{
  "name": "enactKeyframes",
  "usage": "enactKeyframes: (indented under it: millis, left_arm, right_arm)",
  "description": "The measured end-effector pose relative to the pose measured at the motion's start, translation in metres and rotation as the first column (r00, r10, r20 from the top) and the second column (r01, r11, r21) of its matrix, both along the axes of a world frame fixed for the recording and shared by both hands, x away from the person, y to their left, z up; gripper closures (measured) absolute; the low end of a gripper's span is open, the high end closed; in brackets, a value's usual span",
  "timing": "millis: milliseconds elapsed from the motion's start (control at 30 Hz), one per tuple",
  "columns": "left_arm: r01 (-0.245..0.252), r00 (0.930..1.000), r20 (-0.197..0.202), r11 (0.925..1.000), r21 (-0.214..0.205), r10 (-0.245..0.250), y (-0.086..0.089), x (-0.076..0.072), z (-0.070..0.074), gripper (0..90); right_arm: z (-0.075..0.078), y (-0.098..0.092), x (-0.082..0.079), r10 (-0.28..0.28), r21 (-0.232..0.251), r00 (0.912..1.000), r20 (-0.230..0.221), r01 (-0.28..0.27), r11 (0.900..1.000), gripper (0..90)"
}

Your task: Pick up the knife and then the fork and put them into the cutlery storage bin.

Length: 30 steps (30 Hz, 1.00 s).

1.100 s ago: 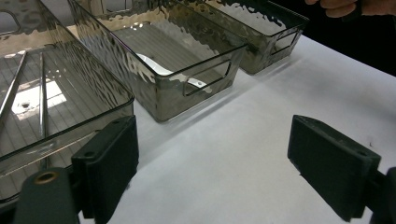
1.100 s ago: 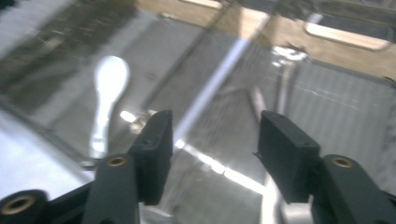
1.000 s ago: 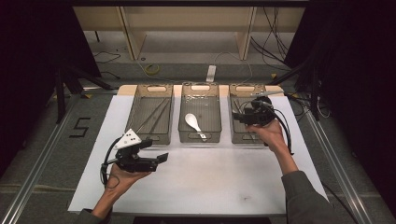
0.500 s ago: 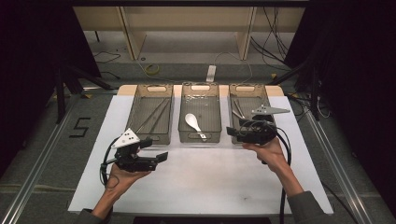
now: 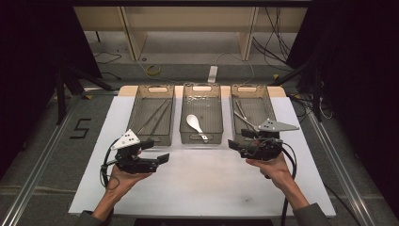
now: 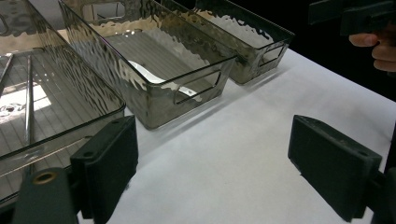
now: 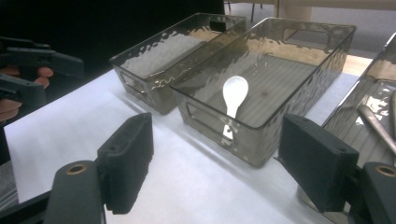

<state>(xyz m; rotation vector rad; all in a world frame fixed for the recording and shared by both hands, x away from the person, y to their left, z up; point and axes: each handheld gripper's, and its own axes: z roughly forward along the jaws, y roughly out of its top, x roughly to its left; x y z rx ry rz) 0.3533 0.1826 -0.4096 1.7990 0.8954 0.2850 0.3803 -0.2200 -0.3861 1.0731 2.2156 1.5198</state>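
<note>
Your right gripper [image 7: 215, 175] has just been opening (nothing inside), near the white spoon [image 7: 232, 95]. Your left gripper [image 6: 212, 175] is open too. The high view shows chopsticks [image 5: 154, 117] left of that spoon.

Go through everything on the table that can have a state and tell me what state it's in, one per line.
Left gripper: open, nothing between the jaws.
Right gripper: open, nothing between the jaws; they have just been opening.
Left bin: holds thin metal sticks.
Middle bin: holds a white spoon, lying flat.
Right bin: holds metal utensils.
</note>
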Motion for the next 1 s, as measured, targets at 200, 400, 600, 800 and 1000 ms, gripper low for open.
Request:
enactKeyframes:
  millis: [200,400,600,800,1000]
  left_arm:
    - [0.004,1.0,0.007,0.9999,-0.015,-0.004,0.001,-0.001,0.001,15.5]
    - [0.013,0.9998,0.013,0.9998,-0.015,-0.013,0.002,-0.001,0.002,15.5]
    - [0.022,0.9997,0.012,0.9995,-0.024,-0.021,0.003,-0.002,0.003,15.5]
    - [0.028,0.9996,0.005,0.9992,-0.03,-0.027,0.004,-0.003,0.002,15.5]
    - [0.038,0.9993,-0.005,0.9989,-0.028,-0.038,0.006,-0.008,0.001,15.5]
  right_arm:
    - [-0.004,0.001,-0.009,0.016,0.007,0.9998,0.011,-0.016,0.9998,25.8]
    - [-0.008,-0.001,-0.02,0.027,0.013,0.999,0.035,-0.027,0.9995,24.2]
    - [-0.017,-0.009,-0.034,0.026,0.02,0.9988,0.042,-0.027,0.9994,23.5]
    - [-0.028,-0.016,-0.046,0.015,0.019,0.9988,0.046,-0.016,0.9997,22.8]
    - [-0.037,-0.019,-0.056,0.015,0.007,0.999,0.042,-0.016,0.9999,22.1]
